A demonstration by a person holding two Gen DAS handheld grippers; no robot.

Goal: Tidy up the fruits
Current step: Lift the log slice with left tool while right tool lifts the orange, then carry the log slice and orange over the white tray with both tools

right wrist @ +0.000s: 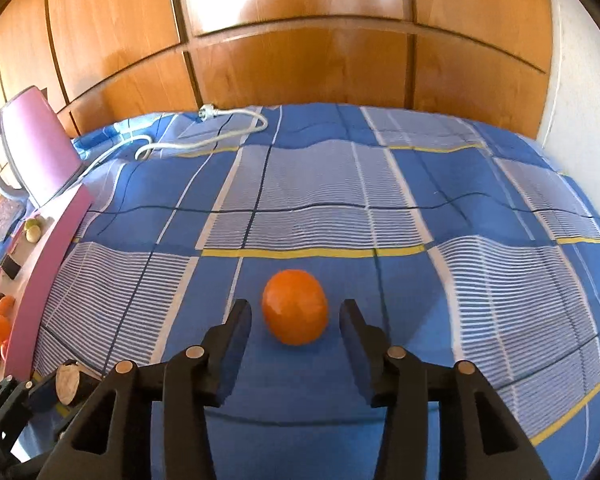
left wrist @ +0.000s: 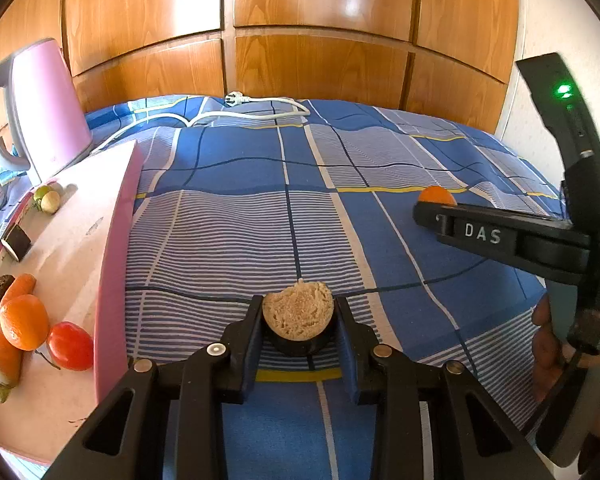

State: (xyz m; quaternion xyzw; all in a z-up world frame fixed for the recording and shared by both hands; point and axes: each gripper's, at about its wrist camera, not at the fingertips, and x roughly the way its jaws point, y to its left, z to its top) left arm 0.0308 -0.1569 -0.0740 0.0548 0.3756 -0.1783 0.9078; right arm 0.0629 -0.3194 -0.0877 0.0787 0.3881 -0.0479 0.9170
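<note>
My left gripper (left wrist: 299,314) is shut on a cut piece of dark-skinned fruit with pale spongy flesh (left wrist: 299,312), held just above the blue checked cloth (left wrist: 260,200); it also shows in the right wrist view (right wrist: 69,383). My right gripper (right wrist: 296,314) is open, its fingers on either side of an orange (right wrist: 295,306) that lies on the cloth without touching it. In the left wrist view the orange (left wrist: 437,194) peeks out behind the right gripper's finger (left wrist: 480,232).
A pink-edged tray (left wrist: 118,248) at the left holds a carrot (left wrist: 4,336), an orange (left wrist: 24,322), a tomato (left wrist: 71,346) and small green fruits (left wrist: 47,198). A pink kettle (left wrist: 40,108) stands behind it. A white cord (left wrist: 252,110) lies at the back, before wooden panelling.
</note>
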